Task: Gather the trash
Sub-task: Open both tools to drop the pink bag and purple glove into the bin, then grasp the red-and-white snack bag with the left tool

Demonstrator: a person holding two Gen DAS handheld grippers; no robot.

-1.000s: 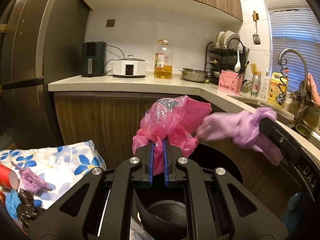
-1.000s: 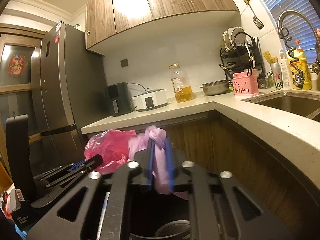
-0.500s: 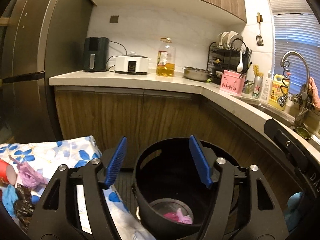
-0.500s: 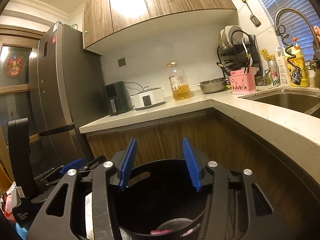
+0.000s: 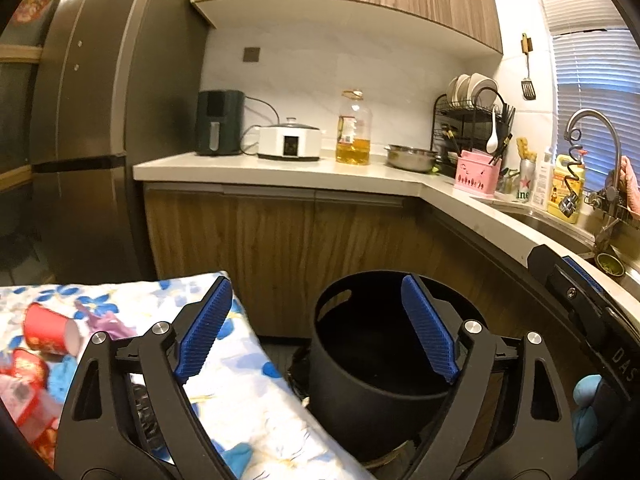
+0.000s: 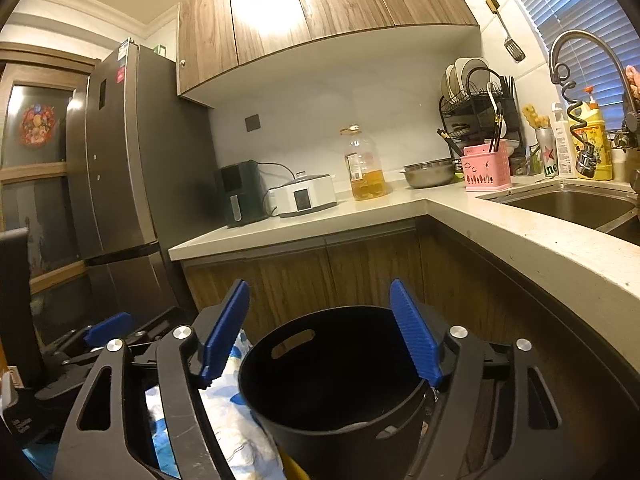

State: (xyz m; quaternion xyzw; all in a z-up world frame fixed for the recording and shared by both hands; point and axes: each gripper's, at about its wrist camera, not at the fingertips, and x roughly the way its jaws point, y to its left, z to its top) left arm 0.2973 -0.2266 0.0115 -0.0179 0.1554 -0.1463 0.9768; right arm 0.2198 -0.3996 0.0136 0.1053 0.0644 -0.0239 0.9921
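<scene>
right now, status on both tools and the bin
Left tool and right tool both opening, nothing between the pads. Black bin below them. More trash on the flowered cloth; red cup there.

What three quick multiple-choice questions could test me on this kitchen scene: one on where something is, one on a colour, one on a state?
1. Where does the black bin stand?
A. On the counter
B. On the floor by the wooden cabinets
C. In the sink

2. What colour is the utensil holder on the counter?
A. Pink
B. Green
C. Black

3. How do the jaws of the left tool stand?
A. Clamped on a bag
B. Shut on nothing
C. Apart, with nothing between the pads

Answers:
1. B: the bin sits low, in front of the cabinet doors, under the counter edge.
2. A: the holder beside the dish rack is plainly pink.
3. C: the blue pads are spread wide and opening further, only the bin behind them.
</scene>
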